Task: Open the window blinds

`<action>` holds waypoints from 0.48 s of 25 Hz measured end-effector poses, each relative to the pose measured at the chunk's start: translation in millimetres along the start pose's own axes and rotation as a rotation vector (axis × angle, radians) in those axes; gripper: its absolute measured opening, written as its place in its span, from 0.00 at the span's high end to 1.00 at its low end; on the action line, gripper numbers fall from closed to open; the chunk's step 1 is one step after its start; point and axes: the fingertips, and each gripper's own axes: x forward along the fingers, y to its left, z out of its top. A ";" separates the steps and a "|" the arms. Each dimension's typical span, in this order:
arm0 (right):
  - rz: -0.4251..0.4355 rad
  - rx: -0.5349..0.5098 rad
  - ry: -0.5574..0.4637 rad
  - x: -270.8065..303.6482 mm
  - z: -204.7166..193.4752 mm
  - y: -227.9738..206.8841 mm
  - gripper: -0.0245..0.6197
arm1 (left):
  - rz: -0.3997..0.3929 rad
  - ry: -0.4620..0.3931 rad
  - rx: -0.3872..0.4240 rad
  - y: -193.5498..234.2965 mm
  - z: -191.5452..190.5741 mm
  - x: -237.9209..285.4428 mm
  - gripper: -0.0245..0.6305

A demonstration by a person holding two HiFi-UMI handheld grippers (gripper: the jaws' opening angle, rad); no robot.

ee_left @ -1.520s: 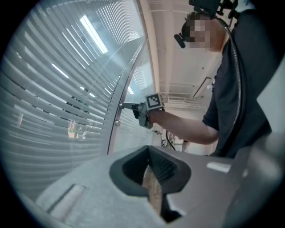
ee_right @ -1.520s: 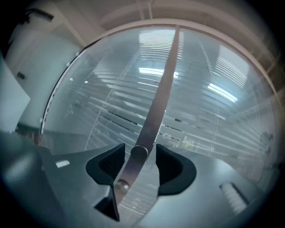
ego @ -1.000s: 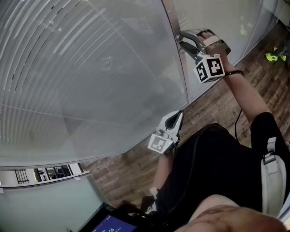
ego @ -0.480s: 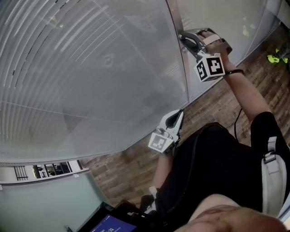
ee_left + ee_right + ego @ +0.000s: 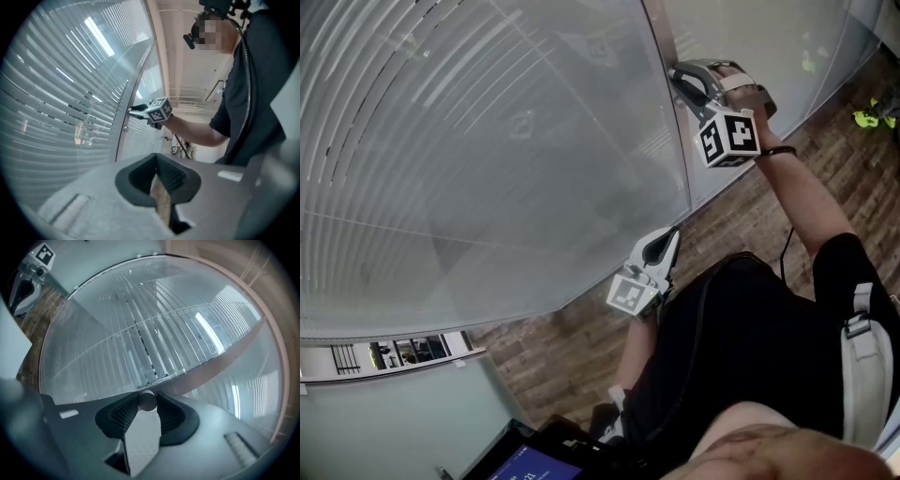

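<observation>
The slatted window blinds (image 5: 469, 141) sit behind glass and fill the left and middle of the head view, with their slats nearly closed. My right gripper (image 5: 682, 80) is raised to the pale frame (image 5: 661, 37) beside the glass. In the right gripper view its pads (image 5: 123, 412) are pressed on a small round grey knob (image 5: 147, 401), with the blinds (image 5: 154, 343) right behind it. My left gripper (image 5: 667, 240) hangs lower, near the person's waist, apart from the glass. Its jaws (image 5: 157, 161) are together with nothing in them.
A wood-plank floor (image 5: 581, 347) runs along the foot of the glass. A dark screen (image 5: 525, 464) sits at the bottom left. Something yellow-green (image 5: 867, 114) lies on the floor at the far right. Another small knob (image 5: 125, 128) shows on the frame in the left gripper view.
The right gripper has rolled slightly at the frame, its marker cube shifting a little up and left. The left gripper has not moved.
</observation>
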 end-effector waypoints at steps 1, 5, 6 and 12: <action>0.003 0.038 -0.001 1.3 1.3 -0.3 0.76 | -0.001 0.002 -0.002 0.8 -0.9 -0.6 0.96; 0.020 0.267 -0.019 2.8 2.7 -3.2 0.76 | -0.010 0.003 -0.003 1.6 -2.7 -0.1 0.96; 0.019 0.321 -0.024 1.7 1.9 -4.5 0.76 | -0.012 0.004 -0.001 0.6 -3.1 0.9 0.96; 0.024 0.617 -0.065 -0.3 -4.2 -12.5 0.76 | -0.027 0.011 -0.004 -5.6 -6.4 7.1 0.96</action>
